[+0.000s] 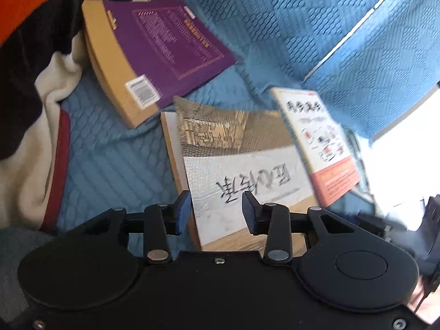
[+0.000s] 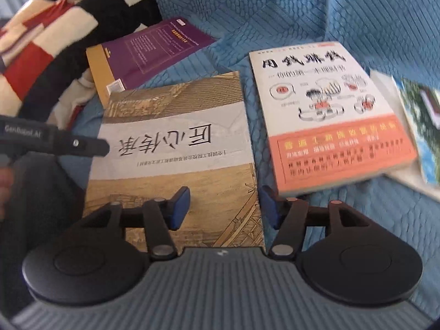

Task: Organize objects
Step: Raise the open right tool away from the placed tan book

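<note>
1. The blue quilted bed cover [image 2: 316,13] carries everything. Along its left edge lies a soft blanket with black, white and red squares [image 2: 55,33]. The bare blue room is at the top and the right.
2. The big tan and white picture book with black brush letters [image 2: 176,148] lies flat in the middle of the cover.
3. The white book with an orange band at the bottom [image 2: 327,115] lies just beside it on the right. A thin blue and green book [image 2: 418,121] peeks out past that one.
4. The purple book with a tan spine [image 1: 154,55] lies near the blanket, tilted.
5. The right gripper [image 2: 225,206] tips down over the near right corner of the tan book. Its blue fingers [image 2: 180,206] are spread apart and hold nothing; the book's right edge runs between them.
6. The left gripper [image 1: 217,214] also tips down, at the tan book's near left edge. Its fingers [image 1: 183,211] stand apart and press on nothing.
</note>
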`<action>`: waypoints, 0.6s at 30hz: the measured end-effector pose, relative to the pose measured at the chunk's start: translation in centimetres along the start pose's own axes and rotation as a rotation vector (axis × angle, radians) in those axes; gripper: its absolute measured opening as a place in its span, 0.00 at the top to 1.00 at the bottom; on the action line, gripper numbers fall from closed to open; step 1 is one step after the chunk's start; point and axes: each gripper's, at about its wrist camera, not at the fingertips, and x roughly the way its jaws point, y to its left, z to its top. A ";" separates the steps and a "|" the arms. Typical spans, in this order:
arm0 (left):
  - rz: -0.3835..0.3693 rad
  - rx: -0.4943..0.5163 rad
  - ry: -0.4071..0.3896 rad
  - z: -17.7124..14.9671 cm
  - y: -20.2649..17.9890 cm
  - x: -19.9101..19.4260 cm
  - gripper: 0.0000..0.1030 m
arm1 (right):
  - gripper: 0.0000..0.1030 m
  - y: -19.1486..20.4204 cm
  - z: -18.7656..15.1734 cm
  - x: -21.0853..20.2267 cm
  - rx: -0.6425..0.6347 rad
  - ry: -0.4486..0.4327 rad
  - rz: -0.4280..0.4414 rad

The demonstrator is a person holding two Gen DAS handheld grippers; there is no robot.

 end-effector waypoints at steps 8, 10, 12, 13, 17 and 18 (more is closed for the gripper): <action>0.022 0.082 0.011 2.5 -1.2 0.8 0.64 | 0.47 0.6 -1.6 -0.9 0.090 -0.022 0.022; 0.029 0.086 0.022 2.8 -1.0 1.3 0.64 | 0.47 0.9 -1.7 -0.9 0.108 -0.026 0.021; 0.034 0.089 0.026 3.0 -0.8 1.6 0.64 | 0.47 1.2 -1.9 -1.0 0.127 -0.027 0.022; 0.038 0.087 0.027 3.0 -0.6 1.7 0.64 | 0.47 1.4 -2.0 -1.0 0.133 -0.026 0.026; 0.043 0.092 0.033 3.4 -0.3 2.4 0.64 | 0.47 2.3 -2.4 -1.0 0.131 -0.017 0.025; 0.048 0.099 0.038 3.4 -0.3 2.5 0.64 | 0.47 2.4 -2.5 -1.1 0.135 -0.016 0.023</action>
